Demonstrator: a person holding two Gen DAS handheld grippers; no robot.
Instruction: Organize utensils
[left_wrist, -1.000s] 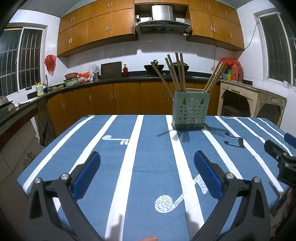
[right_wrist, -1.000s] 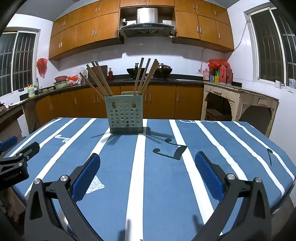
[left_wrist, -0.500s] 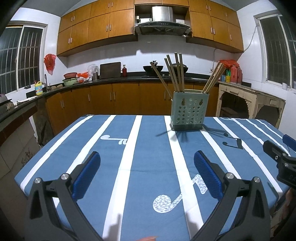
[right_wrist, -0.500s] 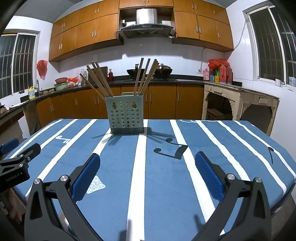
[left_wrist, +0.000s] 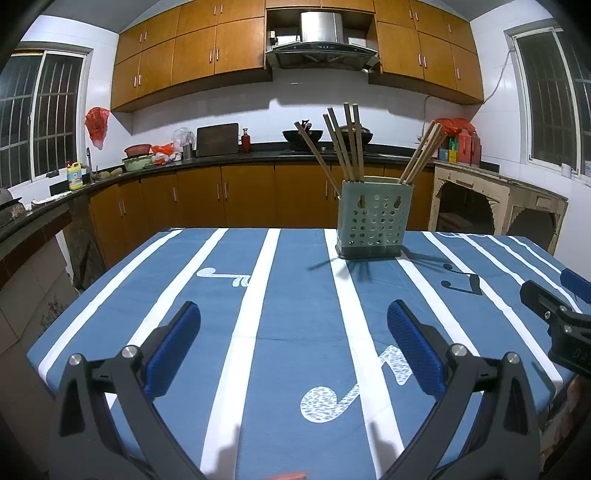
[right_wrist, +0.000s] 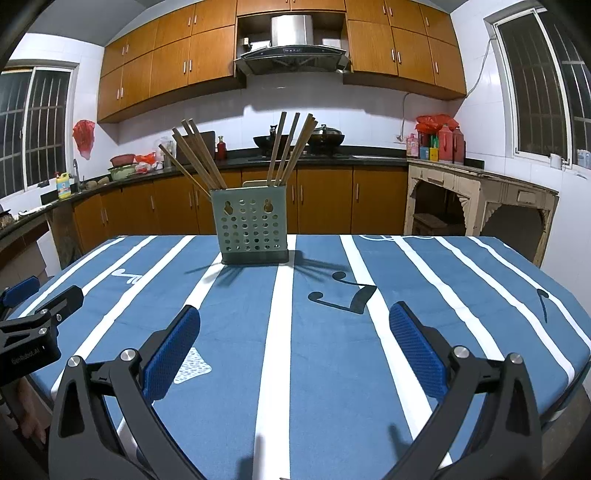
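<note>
The chopsticks (right_wrist: 201, 157) stand in two bunches in a pale green perforated holder (right_wrist: 251, 225), one bunch fanning out to the left and the other leaning right. This suggests two compartments, though the inside of the holder is hidden. The holder sits upright toward the far side of the table (right_wrist: 443, 295), on a blue cloth with white stripes and music notes. I can see no loose utensils on the cloth, so the sorting looks done, or the work may now be inside the holder itself.

The left gripper (left_wrist: 293, 319) hovers low over the near edge of the table with its blue pads spread wide and nothing between them. The right gripper (right_wrist: 294, 319) is in the same posture, also spread and empty. Both point at the holder from well back, likely a resting position that keeps the holder in view. Each gripper shows at the edge of the other's camera, so they sit side by side.

Behind the table runs a kitchen counter (left_wrist: 258, 157) with wooden cabinets (left_wrist: 236, 48) above it.
</note>
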